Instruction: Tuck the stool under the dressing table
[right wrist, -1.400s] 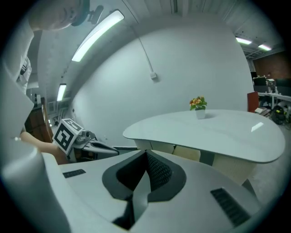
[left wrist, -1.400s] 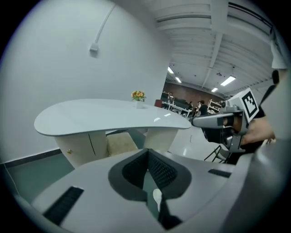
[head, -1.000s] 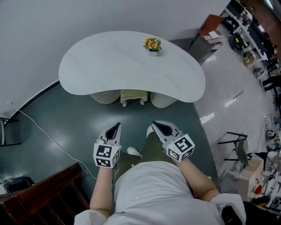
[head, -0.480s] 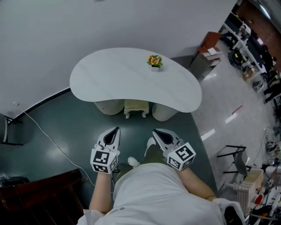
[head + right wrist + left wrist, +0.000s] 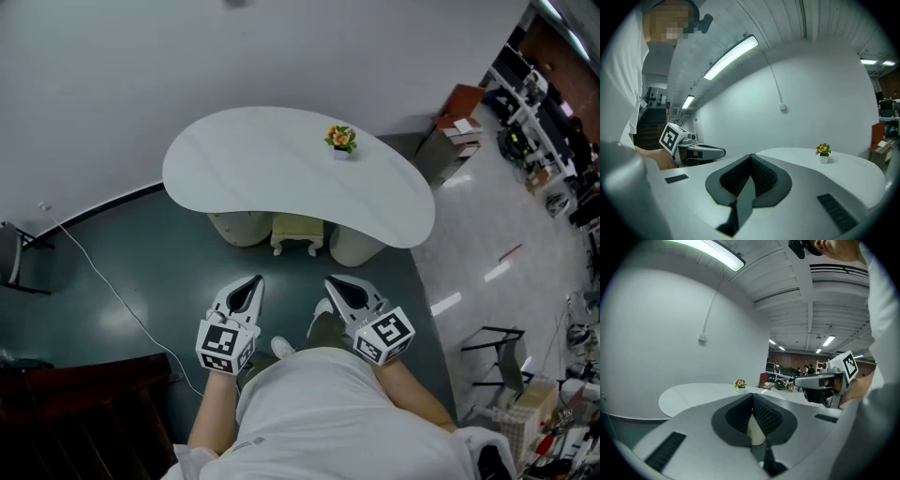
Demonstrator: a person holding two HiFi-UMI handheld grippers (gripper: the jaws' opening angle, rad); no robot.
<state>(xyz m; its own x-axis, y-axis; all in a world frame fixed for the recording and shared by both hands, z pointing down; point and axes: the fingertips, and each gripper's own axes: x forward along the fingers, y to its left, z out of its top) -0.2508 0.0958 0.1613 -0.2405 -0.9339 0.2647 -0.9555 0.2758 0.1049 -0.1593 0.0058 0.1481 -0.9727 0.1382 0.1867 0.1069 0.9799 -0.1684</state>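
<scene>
Under the white counter (image 5: 281,169), between its two rounded bases, the cream stool (image 5: 298,231) stands tucked in with only its front edge showing. Short of the counter's near edge, the left tongs (image 5: 255,281) and right tongs (image 5: 330,281) hover side by side, both fully closed, empty and touching nothing. On the counter's far side sits a small flower pot (image 5: 341,141).

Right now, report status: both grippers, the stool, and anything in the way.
Left gripper and right gripper shut, empty. Stool under dressing table, between its pedestals. Floor cable off to the left, not in the way.
</scene>
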